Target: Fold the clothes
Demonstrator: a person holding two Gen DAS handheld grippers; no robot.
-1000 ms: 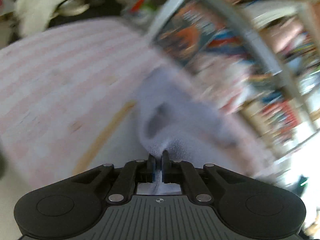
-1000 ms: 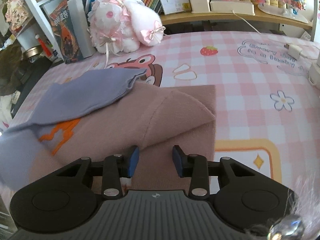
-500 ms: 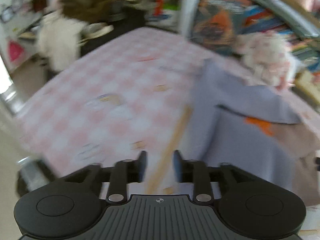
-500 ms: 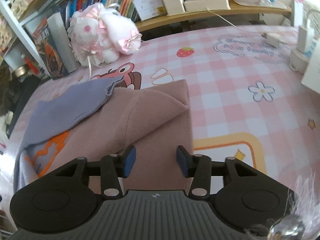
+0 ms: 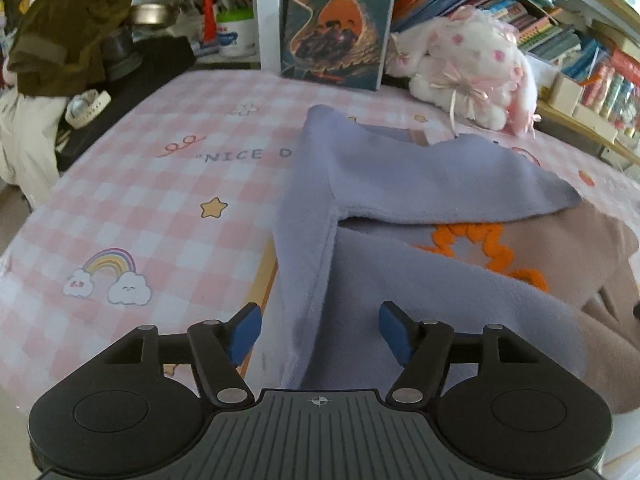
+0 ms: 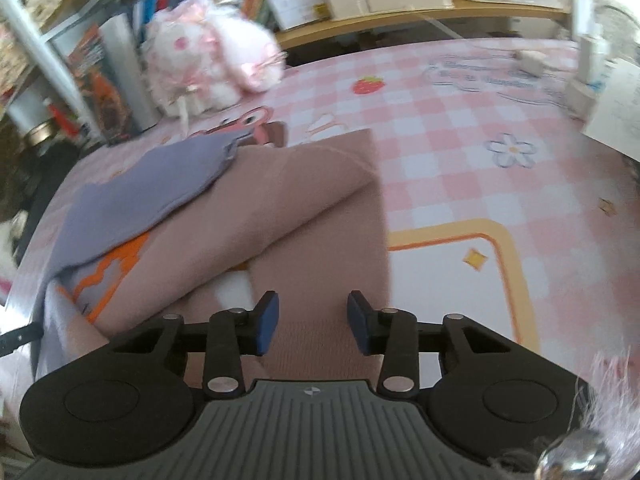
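A garment, lavender (image 5: 384, 184) on one side and tan-pink (image 6: 320, 208) on the other with orange trim (image 5: 480, 248), lies partly folded on the pink checked tablecloth (image 5: 160, 208). A lavender sleeve is folded across its body. My left gripper (image 5: 320, 330) is open and empty, hovering over the lavender side's near edge. My right gripper (image 6: 312, 322) is open and empty, just above the tan part's near hem. The lavender sleeve also shows in the right wrist view (image 6: 152, 192).
A white and pink plush rabbit (image 5: 468, 68) and a standing book (image 5: 336, 24) sit at the table's far edge, before bookshelves. A dark coat (image 5: 68, 28) hangs beyond the left edge. A charger and cable (image 6: 532, 60) lie far right. The tablecloth's yellow-bordered panel (image 6: 460, 264) lies right of the garment.
My left gripper let go of the lavender fabric, opened wide and swung back to face the garment. My right gripper stayed open and shifted slightly nearer the hem.
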